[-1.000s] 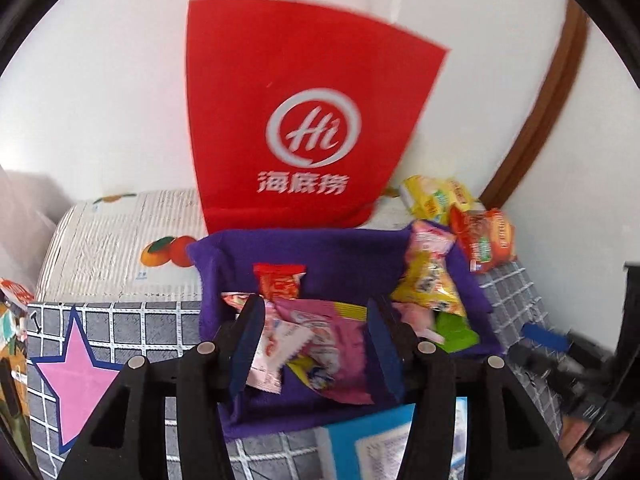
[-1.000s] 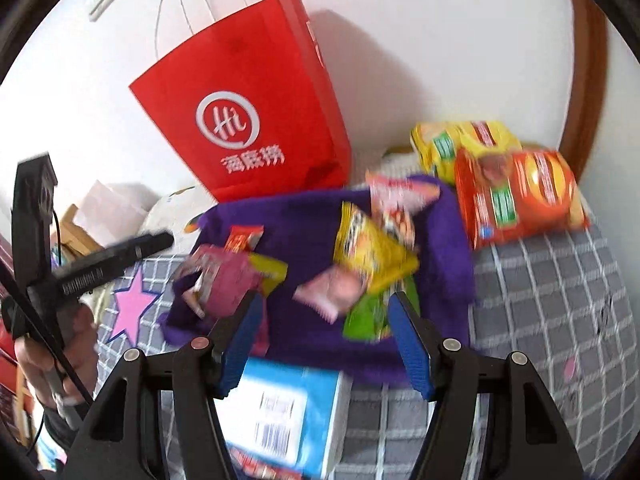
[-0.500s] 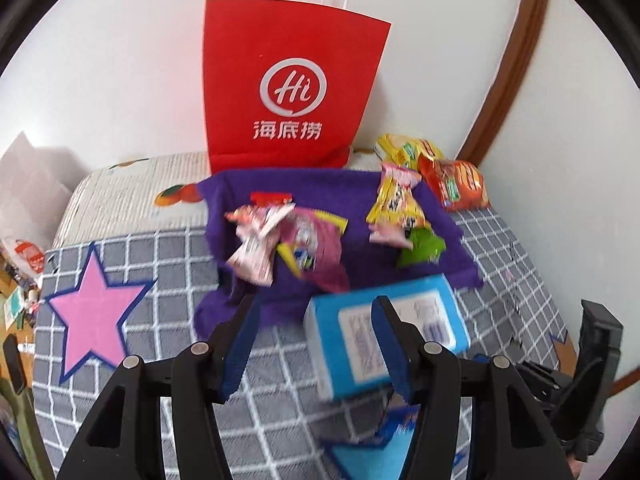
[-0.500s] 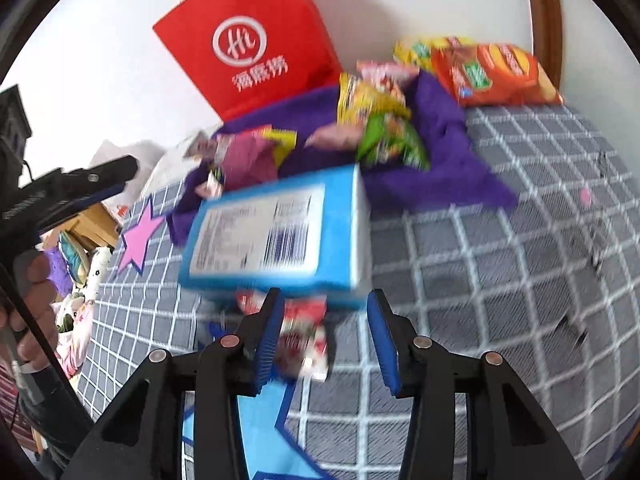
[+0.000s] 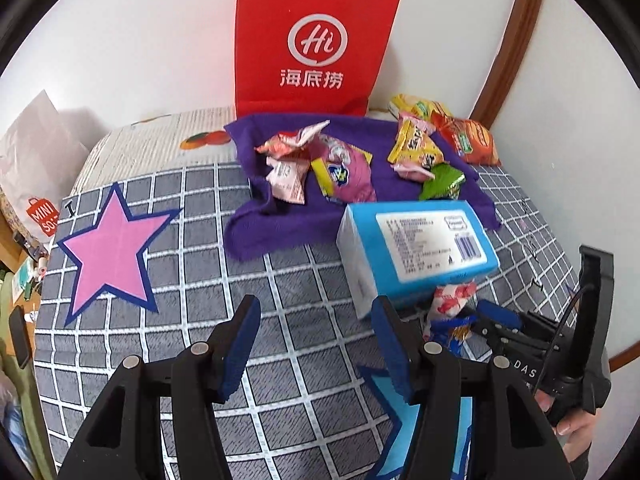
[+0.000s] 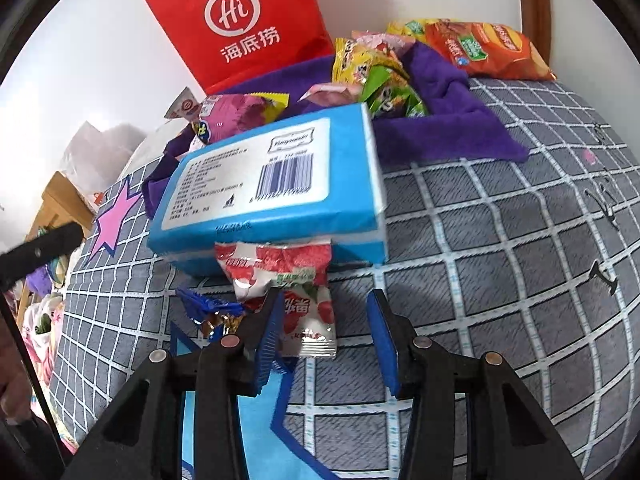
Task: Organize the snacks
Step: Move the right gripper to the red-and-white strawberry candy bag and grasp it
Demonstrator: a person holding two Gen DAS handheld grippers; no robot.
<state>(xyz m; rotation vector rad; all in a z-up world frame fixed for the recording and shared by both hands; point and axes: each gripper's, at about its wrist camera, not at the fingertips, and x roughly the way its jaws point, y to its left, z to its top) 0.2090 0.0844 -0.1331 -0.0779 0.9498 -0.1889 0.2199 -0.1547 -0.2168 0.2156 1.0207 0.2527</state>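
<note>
A strawberry snack packet (image 6: 280, 268) lies flat on the grey checked bedcover (image 6: 500, 240), its far end tucked under a blue box (image 6: 272, 184). My right gripper (image 6: 324, 300) is low over it with narrow jaws. The packet sits between the fingers, and a gap shows on its right side. A small blue wrapper (image 6: 204, 304) lies just left of the packet. My left gripper (image 5: 316, 304) hovers open and empty over bare cover, left of the blue box (image 5: 416, 248). Behind the box, a purple cloth (image 5: 256, 224) holds several snack packets.
A red paper bag (image 5: 316, 40) stands against the wall behind the cloth. An orange chips bag (image 6: 480, 48) lies at the back right by a brown door frame. A pink star (image 5: 112, 248) marks the cover's left side. A person's hand (image 5: 572, 420) holds the right gripper.
Both grippers have drawn back from the purple cloth and sunk toward the bedcover. The right jaws have narrowed, and the strawberry packet now lies between them.
</note>
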